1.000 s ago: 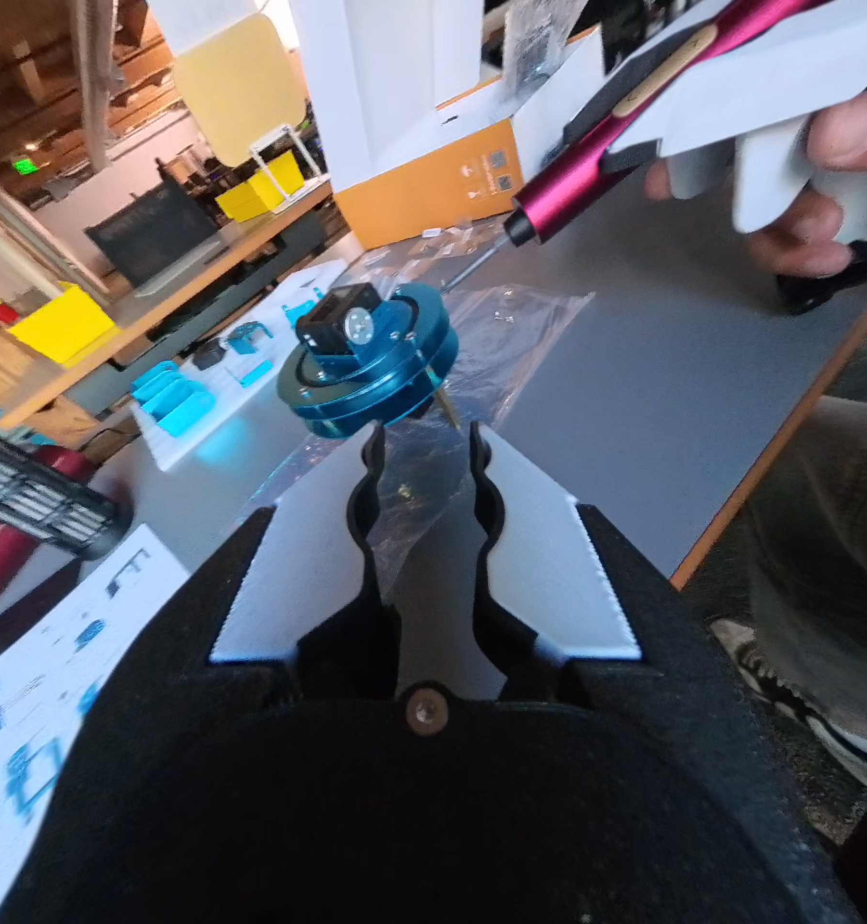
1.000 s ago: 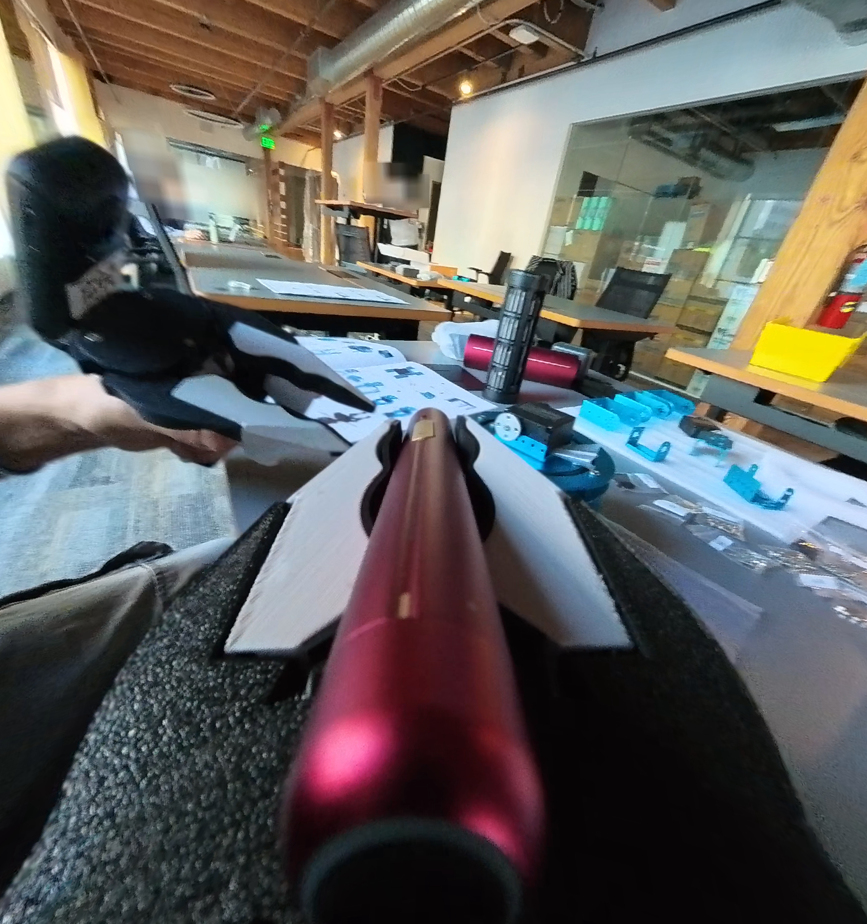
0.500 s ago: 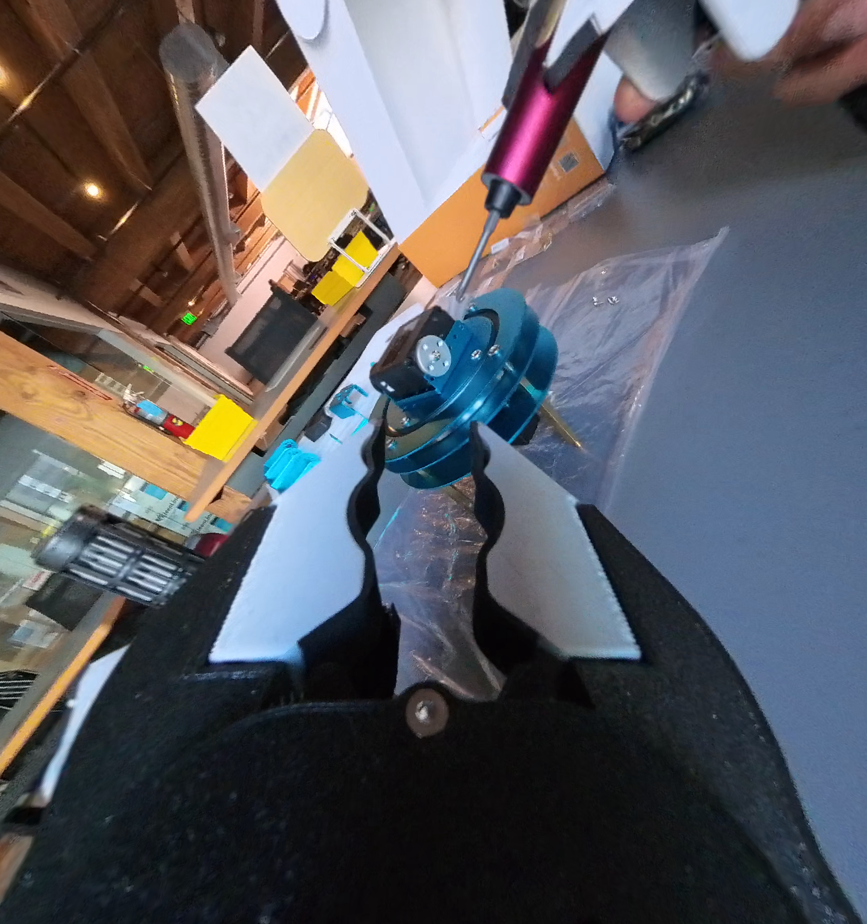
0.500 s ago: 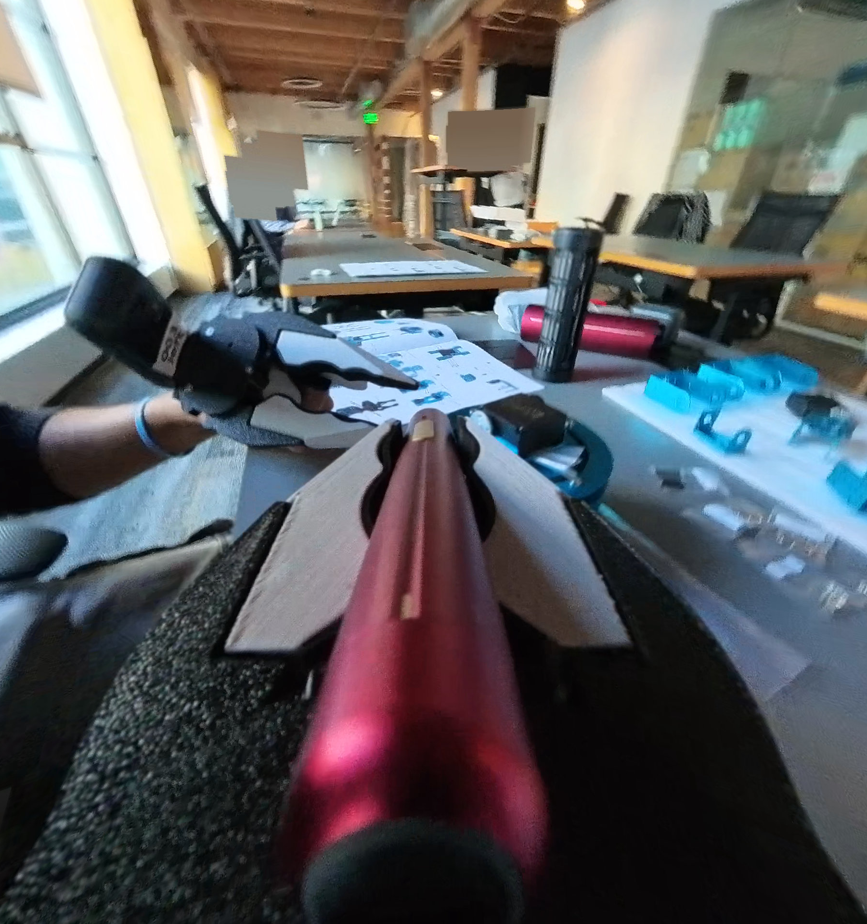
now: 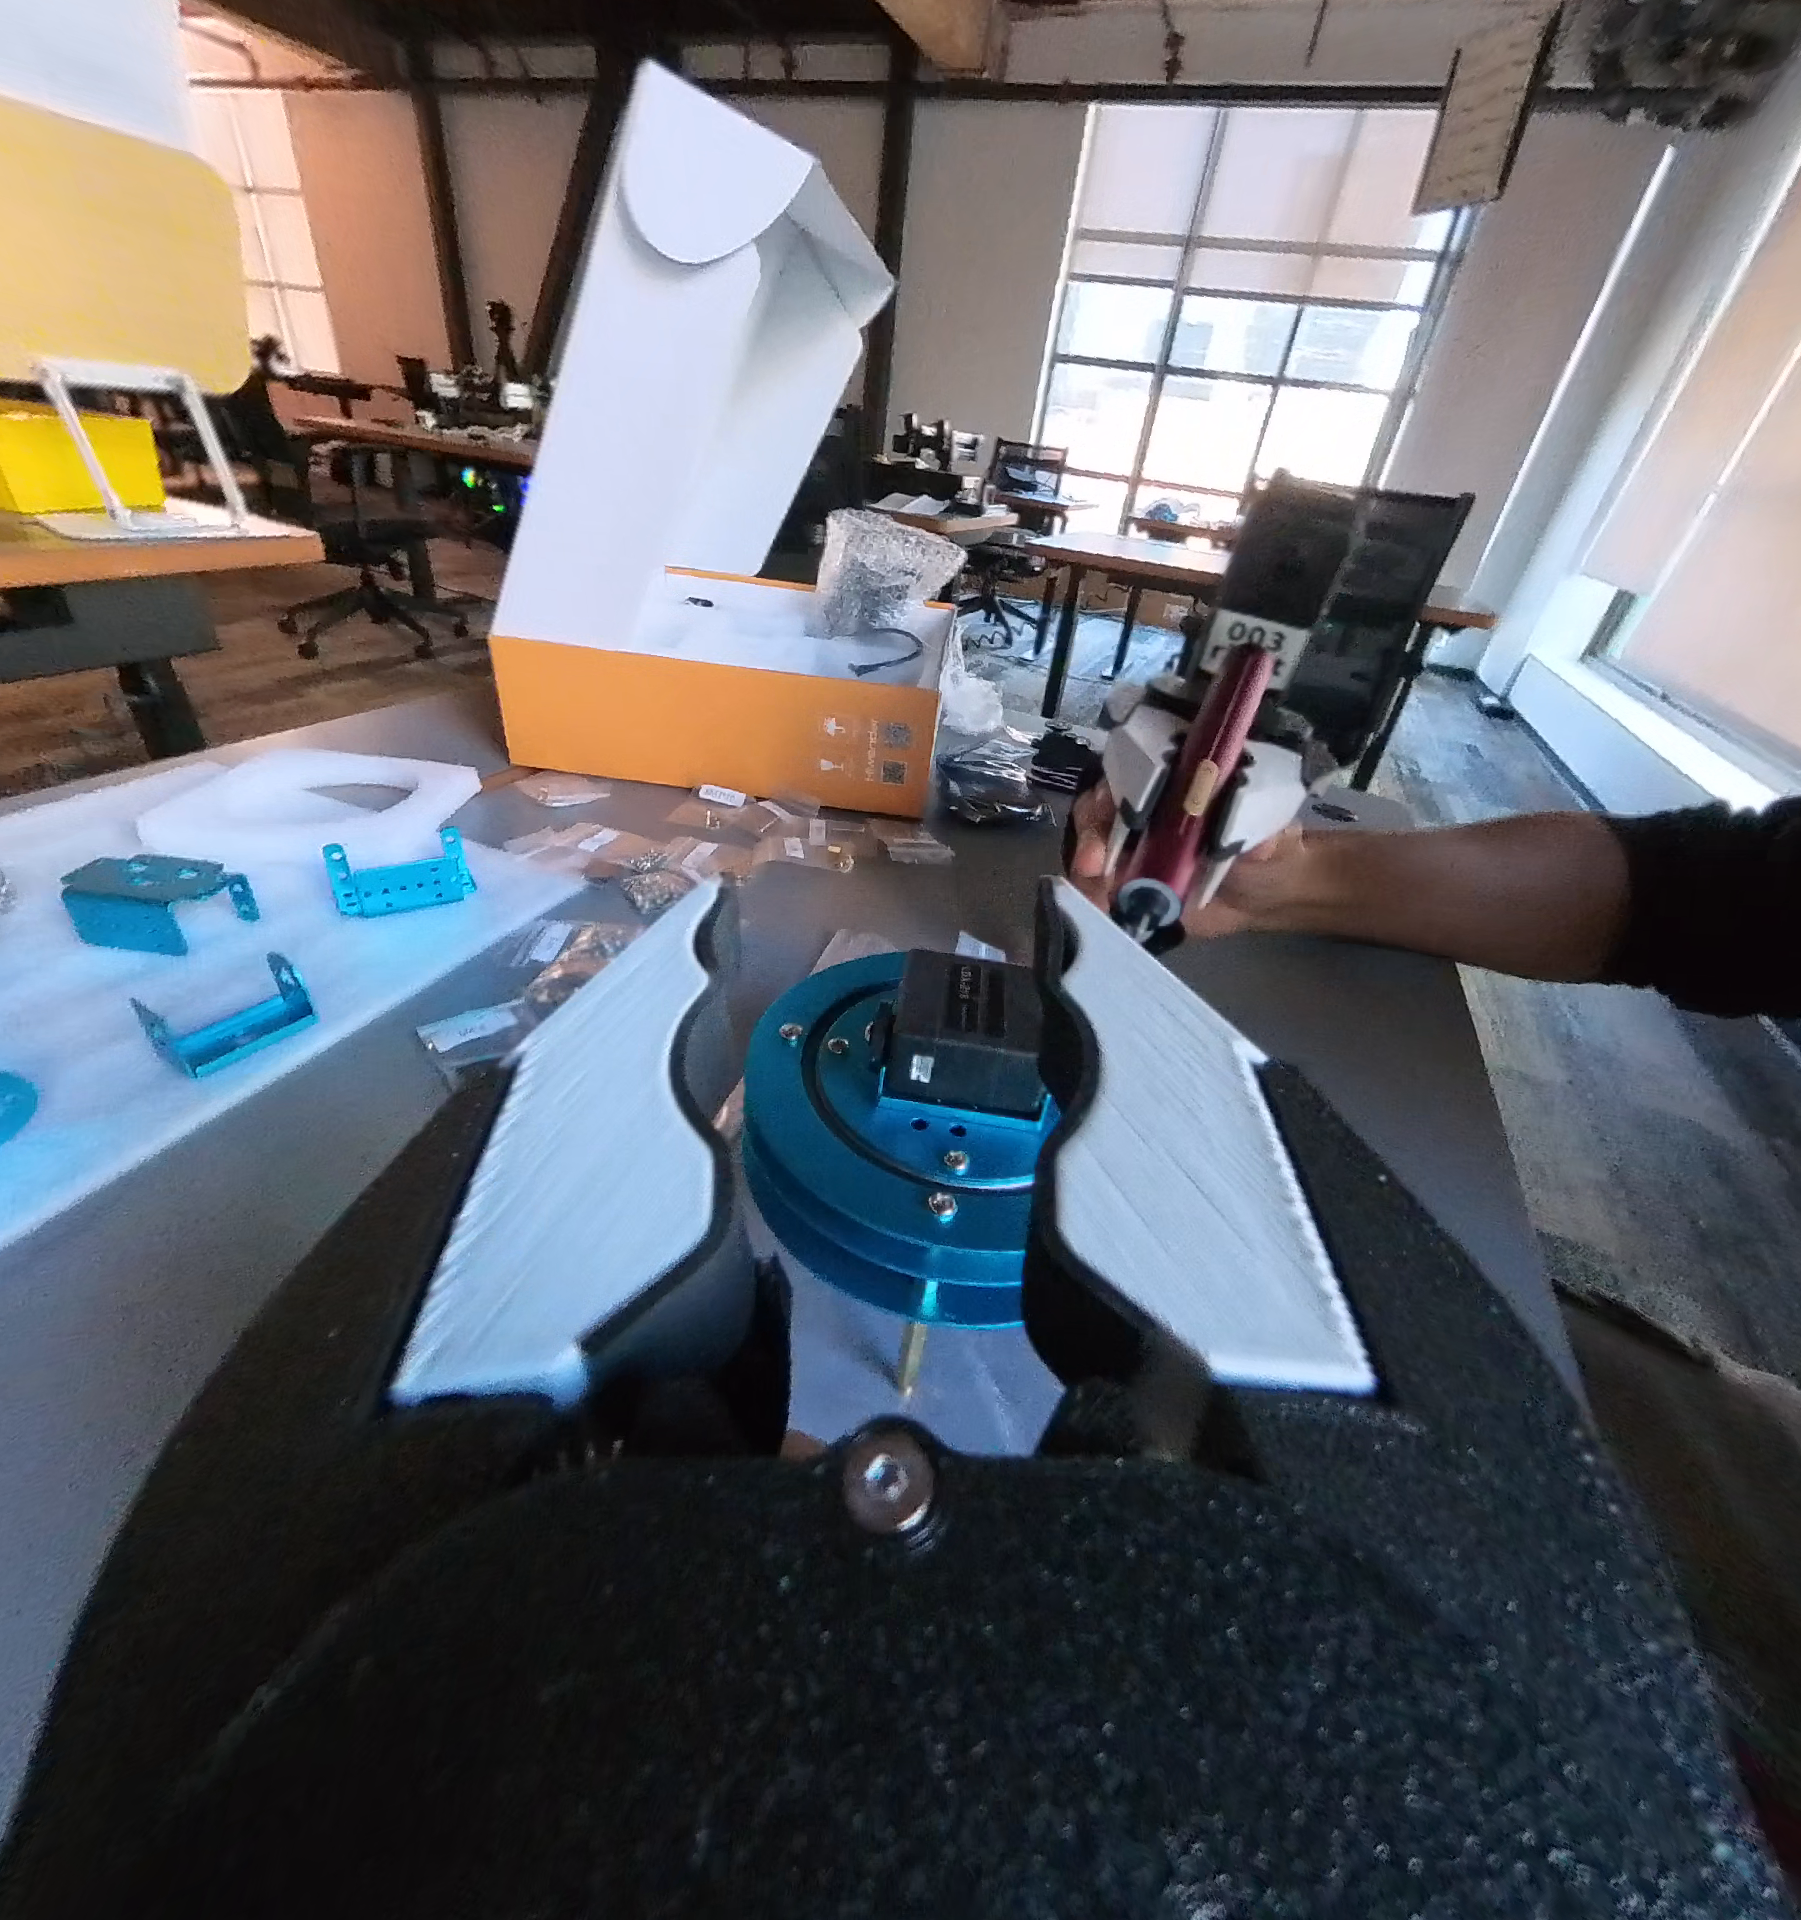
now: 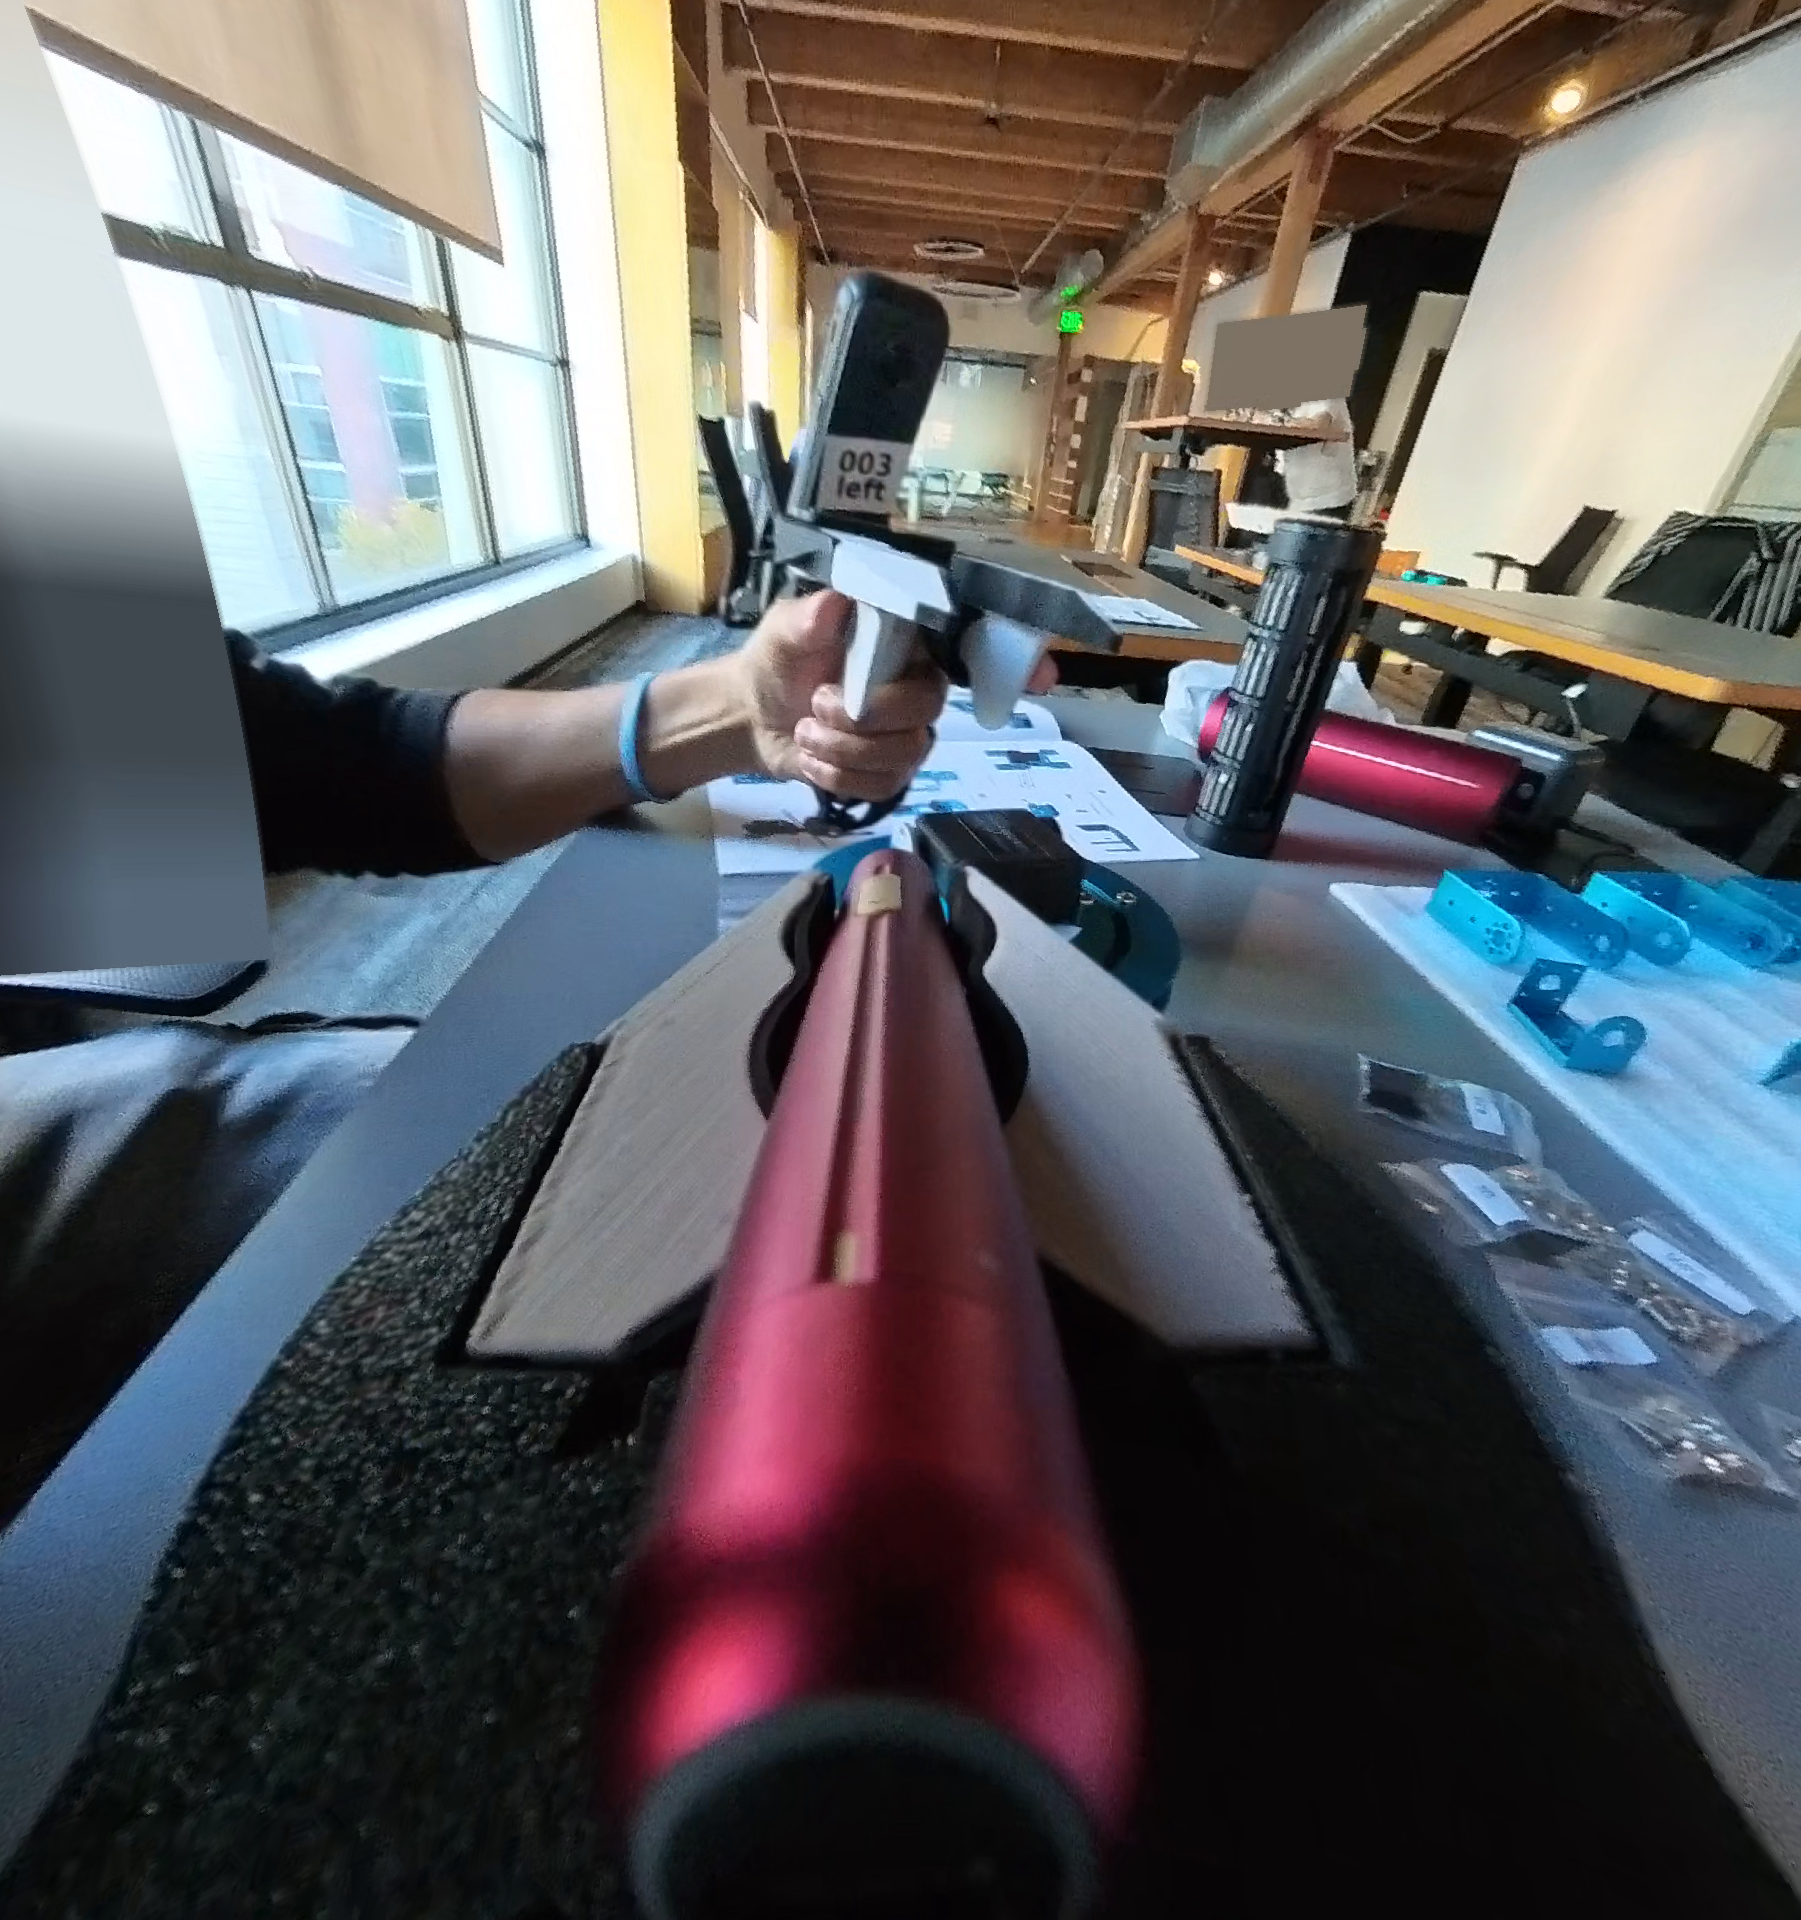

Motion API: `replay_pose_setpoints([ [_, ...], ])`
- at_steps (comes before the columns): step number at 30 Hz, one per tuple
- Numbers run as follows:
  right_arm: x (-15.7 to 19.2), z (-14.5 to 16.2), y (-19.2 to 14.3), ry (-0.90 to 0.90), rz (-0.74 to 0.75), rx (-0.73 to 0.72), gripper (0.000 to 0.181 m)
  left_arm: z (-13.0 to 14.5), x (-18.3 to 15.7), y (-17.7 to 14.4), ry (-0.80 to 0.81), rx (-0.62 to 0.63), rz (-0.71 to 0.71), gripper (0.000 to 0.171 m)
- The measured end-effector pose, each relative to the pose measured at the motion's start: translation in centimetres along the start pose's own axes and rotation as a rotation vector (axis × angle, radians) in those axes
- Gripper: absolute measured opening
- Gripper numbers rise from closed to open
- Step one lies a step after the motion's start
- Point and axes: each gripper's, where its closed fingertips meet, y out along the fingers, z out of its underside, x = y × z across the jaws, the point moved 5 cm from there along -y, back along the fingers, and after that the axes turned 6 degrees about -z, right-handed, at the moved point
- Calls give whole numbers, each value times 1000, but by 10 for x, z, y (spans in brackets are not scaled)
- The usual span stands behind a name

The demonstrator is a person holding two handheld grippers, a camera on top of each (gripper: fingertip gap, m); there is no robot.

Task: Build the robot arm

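Two handheld grippers over a grey table of kit parts.
Our left gripper spreads wide around a blue round base — seemingly not touching; our right gripper clamps a red screwdriver — aimed at it, tip hidden.

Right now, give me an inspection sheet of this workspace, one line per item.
Surface: grey table.
Job's things: blue round base carrying a black block; red screwdriver.
Clutter: blue brackets on white foam; small parts bags; open orange box; printed sheets.
Grippers: left gripper open, straddling the base; right gripper shut on the screwdriver.
Cables: black cable inside the box.
Surroundings: desks, chairs, windows.
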Motion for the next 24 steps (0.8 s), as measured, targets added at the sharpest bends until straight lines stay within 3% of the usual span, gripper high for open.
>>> replay_pose_setpoints([
  [4,-2,5,6,65,-42,12,22,11,-5,6,17,72,94,54],
  [7,-4,6,5,76,-27,15,22,12,5,6,-77,26,117,48],
  [10,-9,9,5,129,-17,22,22,11,12,5,-101,-26,73,43],
  [18,-13,11,8,185,-21,31,23,21,13,12,-111,1,56,42],
  [24,-20,14,8,456,-83,-9,20,22,7,16,-74,-11,39,40],
])
